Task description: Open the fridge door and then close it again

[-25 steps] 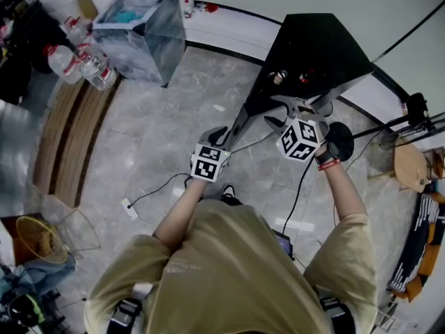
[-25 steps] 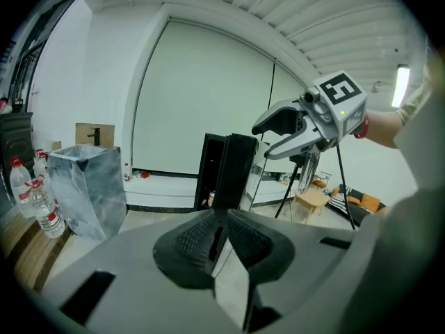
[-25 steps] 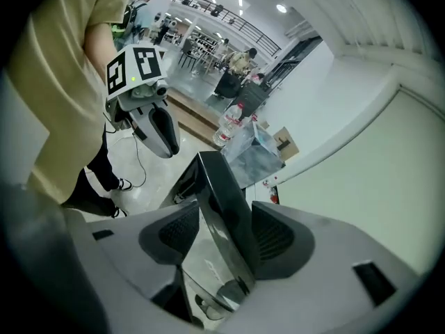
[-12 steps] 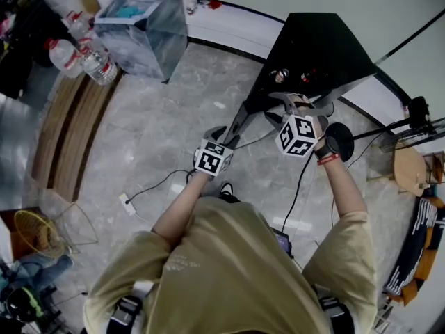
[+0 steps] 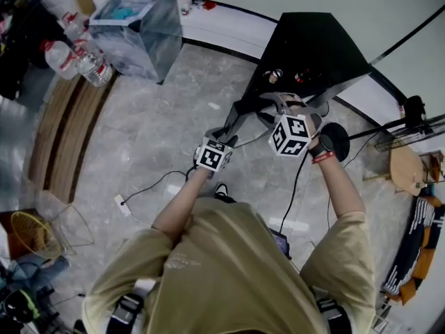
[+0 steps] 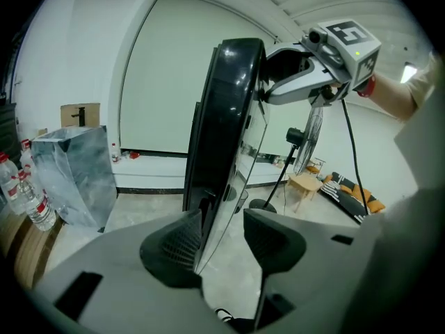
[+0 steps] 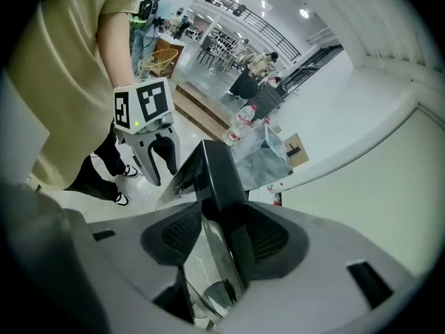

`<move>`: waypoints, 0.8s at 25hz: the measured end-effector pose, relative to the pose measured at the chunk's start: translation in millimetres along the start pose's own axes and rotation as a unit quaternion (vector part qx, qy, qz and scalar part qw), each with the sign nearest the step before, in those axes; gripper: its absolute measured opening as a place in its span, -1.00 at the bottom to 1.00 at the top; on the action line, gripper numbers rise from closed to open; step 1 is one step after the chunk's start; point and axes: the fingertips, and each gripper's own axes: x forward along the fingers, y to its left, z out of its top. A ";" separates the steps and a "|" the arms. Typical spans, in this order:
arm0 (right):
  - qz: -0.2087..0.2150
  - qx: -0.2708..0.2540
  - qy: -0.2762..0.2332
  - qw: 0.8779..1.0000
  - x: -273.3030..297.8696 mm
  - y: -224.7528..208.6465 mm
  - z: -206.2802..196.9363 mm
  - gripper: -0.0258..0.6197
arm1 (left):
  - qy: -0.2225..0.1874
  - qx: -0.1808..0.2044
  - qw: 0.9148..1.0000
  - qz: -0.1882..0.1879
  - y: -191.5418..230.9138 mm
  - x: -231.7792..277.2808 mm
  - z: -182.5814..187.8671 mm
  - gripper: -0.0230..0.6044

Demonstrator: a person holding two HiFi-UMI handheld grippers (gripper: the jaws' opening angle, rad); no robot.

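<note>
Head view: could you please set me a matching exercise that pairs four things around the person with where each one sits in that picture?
Things:
1. clear plastic water bottles
2. yellow wicker basket
3. round wooden stool
4. black fridge

Places:
A. right edge
B. top, right of centre
C. lower left
D. upper left

Pairs: 1-D; 2-C; 3-A; 4-B

Grey marble floor (image 5: pixel 160 124) left of black glossy fridge door (image 6: pixel 226 117): open, room to pass. Black pedestal fan (image 5: pixel 335 141) + black cable (image 5: pixel 300 179) crowd right side.
</note>
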 end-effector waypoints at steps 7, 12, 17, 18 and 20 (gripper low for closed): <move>0.005 -0.004 -0.008 1.000 2.1 -2.7 -0.8 -0.26 | 0.005 -0.019 1.000 0.021 3.7 16.5 -0.9 -0.39; 0.008 -0.001 -0.018 1.000 2.5 -3.3 -2.3 -0.27 | 0.007 -0.034 0.998 0.054 13.9 22.3 0.8 -0.60; 0.005 0.002 -0.025 1.000 2.4 -1.9 -1.6 -0.27 | 0.013 -0.040 0.997 0.066 16.9 21.5 -3.3 -0.62; 0.003 0.002 -0.026 1.000 3.2 -2.7 -2.0 -0.28 | 0.009 -0.041 0.997 0.067 16.5 22.3 -0.9 -0.62; -0.001 0.003 -0.028 1.000 4.4 -5.3 -3.8 -0.28 | 0.002 -0.040 0.996 0.074 17.4 24.8 3.3 -0.62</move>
